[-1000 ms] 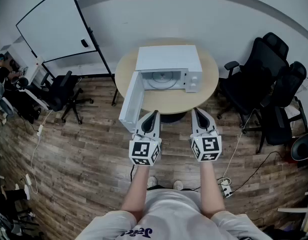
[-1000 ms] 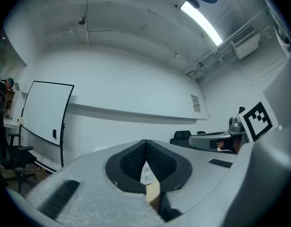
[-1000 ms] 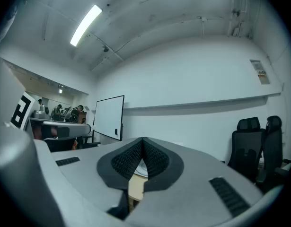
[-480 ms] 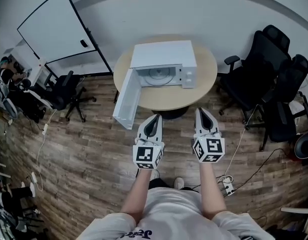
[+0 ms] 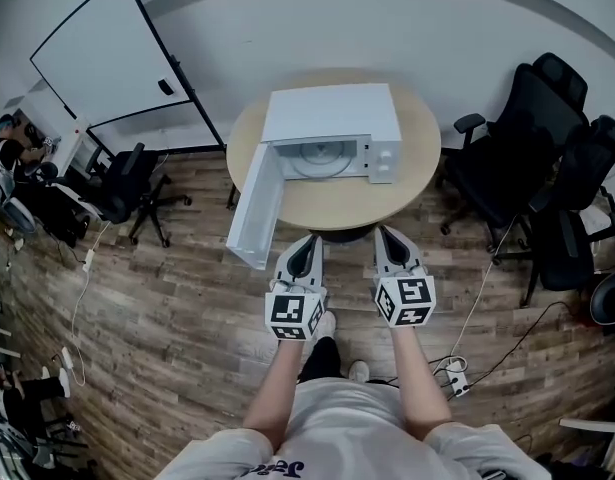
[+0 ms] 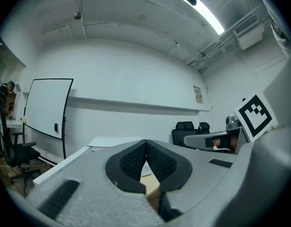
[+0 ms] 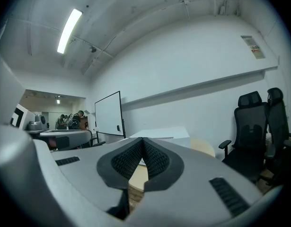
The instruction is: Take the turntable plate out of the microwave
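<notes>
A white microwave (image 5: pixel 332 113) stands on a round wooden table (image 5: pixel 332 203), its door (image 5: pixel 257 208) swung open to the left. Inside it lies the round glass turntable plate (image 5: pixel 324 158). My left gripper (image 5: pixel 308 241) and right gripper (image 5: pixel 387 233) hover side by side just short of the table's near edge, both shut and empty. In the left gripper view the black pads (image 6: pixel 136 162) meet with nothing between them, and the microwave's top (image 6: pixel 112 141) shows beyond. In the right gripper view the pads (image 7: pixel 154 160) also touch, with the microwave (image 7: pixel 159 134) and table edge (image 7: pixel 202 145) ahead.
Black office chairs (image 5: pixel 532 138) stand right of the table, another chair (image 5: pixel 127 183) left of it. A whiteboard (image 5: pixel 107 53) leans at the back left wall. Cables and a power strip (image 5: pixel 452 373) lie on the wooden floor at the right.
Both grippers have come down and drawn a little closer together, still in front of the table's near edge. Their jaws stayed shut.
</notes>
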{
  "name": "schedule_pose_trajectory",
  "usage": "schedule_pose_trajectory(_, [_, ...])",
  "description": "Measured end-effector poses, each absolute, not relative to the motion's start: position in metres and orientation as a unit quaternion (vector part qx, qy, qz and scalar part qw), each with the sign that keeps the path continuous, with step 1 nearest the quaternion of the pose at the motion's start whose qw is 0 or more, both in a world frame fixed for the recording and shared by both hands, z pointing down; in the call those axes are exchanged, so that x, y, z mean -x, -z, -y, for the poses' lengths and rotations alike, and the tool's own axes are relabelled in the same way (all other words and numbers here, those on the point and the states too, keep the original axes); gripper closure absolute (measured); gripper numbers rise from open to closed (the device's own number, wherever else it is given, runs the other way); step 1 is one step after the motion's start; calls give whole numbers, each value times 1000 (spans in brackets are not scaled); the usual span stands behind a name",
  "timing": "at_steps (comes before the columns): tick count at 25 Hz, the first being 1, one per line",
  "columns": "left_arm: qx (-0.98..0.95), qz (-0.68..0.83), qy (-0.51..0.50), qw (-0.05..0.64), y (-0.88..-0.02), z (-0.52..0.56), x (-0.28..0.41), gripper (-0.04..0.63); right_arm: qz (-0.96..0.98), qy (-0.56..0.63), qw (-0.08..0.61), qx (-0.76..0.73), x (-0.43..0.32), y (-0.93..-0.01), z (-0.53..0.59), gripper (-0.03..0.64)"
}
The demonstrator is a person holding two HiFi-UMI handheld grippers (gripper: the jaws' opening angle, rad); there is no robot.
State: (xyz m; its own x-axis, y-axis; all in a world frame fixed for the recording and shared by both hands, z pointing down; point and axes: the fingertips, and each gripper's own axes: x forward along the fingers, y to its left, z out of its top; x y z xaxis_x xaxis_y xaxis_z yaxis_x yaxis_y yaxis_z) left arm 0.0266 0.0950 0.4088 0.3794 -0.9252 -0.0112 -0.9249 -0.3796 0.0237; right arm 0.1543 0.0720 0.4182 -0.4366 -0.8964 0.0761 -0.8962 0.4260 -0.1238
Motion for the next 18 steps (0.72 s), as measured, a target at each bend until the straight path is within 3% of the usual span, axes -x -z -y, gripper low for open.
schedule_pose_trajectory(18, [-850,520,23,85,-434,84,32,581,-850,62,-54,520,-59,-432,89,604])
